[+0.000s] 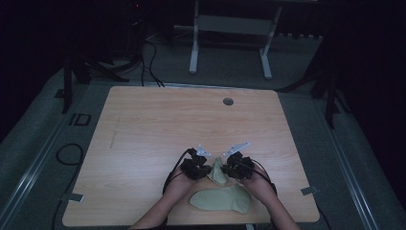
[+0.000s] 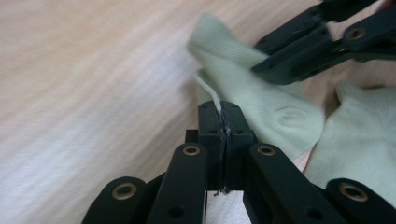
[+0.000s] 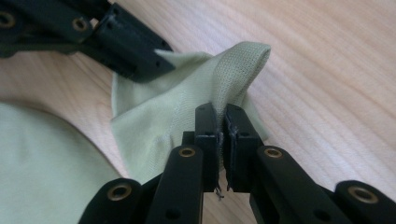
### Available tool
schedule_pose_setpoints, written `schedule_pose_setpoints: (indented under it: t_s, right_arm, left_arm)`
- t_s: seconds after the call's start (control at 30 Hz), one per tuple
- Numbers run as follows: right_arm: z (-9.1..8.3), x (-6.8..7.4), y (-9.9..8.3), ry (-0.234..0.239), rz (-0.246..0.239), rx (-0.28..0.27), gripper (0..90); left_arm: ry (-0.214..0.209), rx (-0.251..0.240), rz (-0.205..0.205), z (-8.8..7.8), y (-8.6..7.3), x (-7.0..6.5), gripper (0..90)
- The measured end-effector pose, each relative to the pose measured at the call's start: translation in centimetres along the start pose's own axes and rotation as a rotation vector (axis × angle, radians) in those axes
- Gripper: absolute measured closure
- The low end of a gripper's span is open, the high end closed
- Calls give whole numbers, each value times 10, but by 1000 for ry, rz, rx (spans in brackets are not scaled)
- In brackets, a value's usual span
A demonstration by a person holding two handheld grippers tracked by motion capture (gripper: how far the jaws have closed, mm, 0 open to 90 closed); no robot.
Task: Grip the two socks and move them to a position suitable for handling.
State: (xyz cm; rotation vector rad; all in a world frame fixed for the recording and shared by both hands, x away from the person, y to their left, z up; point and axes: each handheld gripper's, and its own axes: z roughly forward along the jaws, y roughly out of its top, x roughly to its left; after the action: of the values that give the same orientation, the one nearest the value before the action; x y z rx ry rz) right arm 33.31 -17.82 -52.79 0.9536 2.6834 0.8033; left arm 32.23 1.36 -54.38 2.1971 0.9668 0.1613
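Near the front edge of the bench point(image 1: 143, 120), a bit right of the middle, you hold one pale green sock point(image 1: 218, 172) up between both claws; your left gripper point(image 2: 223, 116) is pinched tight on its thin edge, and your right gripper point(image 3: 221, 123) is clamped on a fold, likely so you can pull it flat; a second sock point(image 1: 222, 200) lies flat just in front, by the edge; both look soft, knitted and floppy; the wood looks smooth.
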Motion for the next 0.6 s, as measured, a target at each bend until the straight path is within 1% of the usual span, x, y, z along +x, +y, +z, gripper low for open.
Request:
schedule_pose_setpoints:
  t_s: [0.03, 0.1, 0.13, 0.2, 0.27, 0.33, 0.47, 0.57, 0.6]
  right_arm:
    - [-3, -1, 0, -2, 2, -9, 852]
    - [-13, -3, 1, -4, 16, -37, 852]
    - [-18, -5, 2, -9, 17, -47, 852]
    - [-28, -8, 1, -12, 28, -69, 851]
    - [-38, -12, -1, -20, 32, -86, 851]
    - [-47, -17, -4, -28, 43, -94, 851]
    - [-52, -27, -14, -45, 75, -89, 849]
    - [-49, -33, -24, -45, 101, -78, 847]
    - [-47, -35, -26, -46, 110, -72, 846]
  left_arm:
    - [17, -9, 1, -4, 1, 1, 886]
    - [22, -28, -15, -11, 1, 3, 886]
    - [37, -43, -25, -16, 1, 4, 885]
    - [46, -69, -40, -24, 0, 4, 885]
    - [70, -91, -47, -34, -1, 5, 885]
    - [73, -109, -64, -39, -4, 5, 885]
    - [92, -116, -62, -44, -9, 3, 885]
    - [99, -111, -74, -41, -15, 6, 884]
    - [89, -107, -86, -39, -17, 7, 884]
